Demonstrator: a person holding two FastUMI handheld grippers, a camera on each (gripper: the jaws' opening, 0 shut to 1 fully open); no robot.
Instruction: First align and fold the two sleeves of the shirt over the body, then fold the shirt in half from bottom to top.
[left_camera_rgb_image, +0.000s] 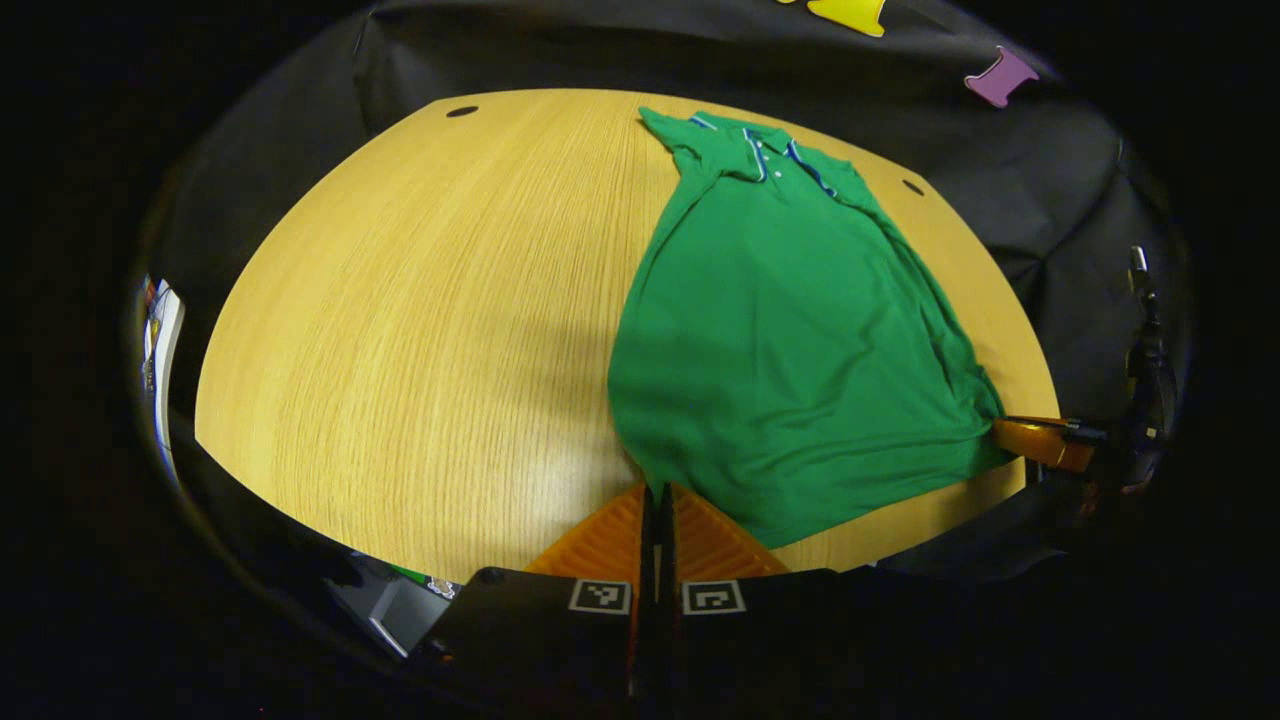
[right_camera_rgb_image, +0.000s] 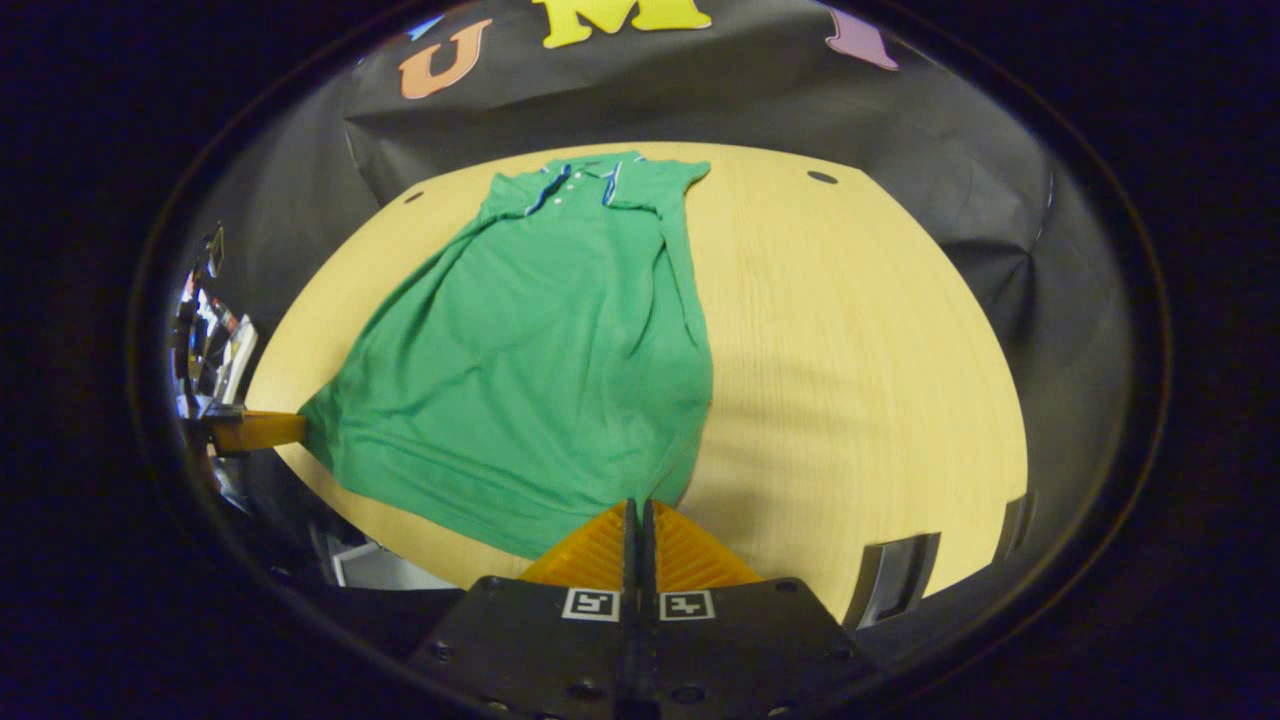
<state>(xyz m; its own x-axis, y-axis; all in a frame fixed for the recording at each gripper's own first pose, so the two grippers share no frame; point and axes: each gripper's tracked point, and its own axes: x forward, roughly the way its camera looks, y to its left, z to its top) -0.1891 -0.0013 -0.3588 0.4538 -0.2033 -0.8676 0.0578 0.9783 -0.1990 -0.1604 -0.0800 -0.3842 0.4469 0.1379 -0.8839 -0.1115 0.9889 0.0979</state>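
Wooden table (left_camera_rgb_image: 420, 330) stretched ahead of both my grippers, green shirt (left_camera_rgb_image: 790, 340) lay flat on it with sleeves folded in, collar (right_camera_rgb_image: 580, 180) farthest from me, my left gripper (left_camera_rgb_image: 657, 495) pinched one bottom hem corner, my right gripper (right_camera_rgb_image: 637, 510) pinched the other, fingers pressed together on cloth.

A light wooden table (left_camera_rgb_image: 420, 330) with fine straight grain fills the booth floor — two small dark round holes (left_camera_rgb_image: 462, 111) sit near its far corners. Black cloth (left_camera_rgb_image: 1040, 200) hangs creased behind it. Past the table's edge, a blurred stack of papers or boxes (left_camera_rgb_image: 160, 340) — too dim to tell which.
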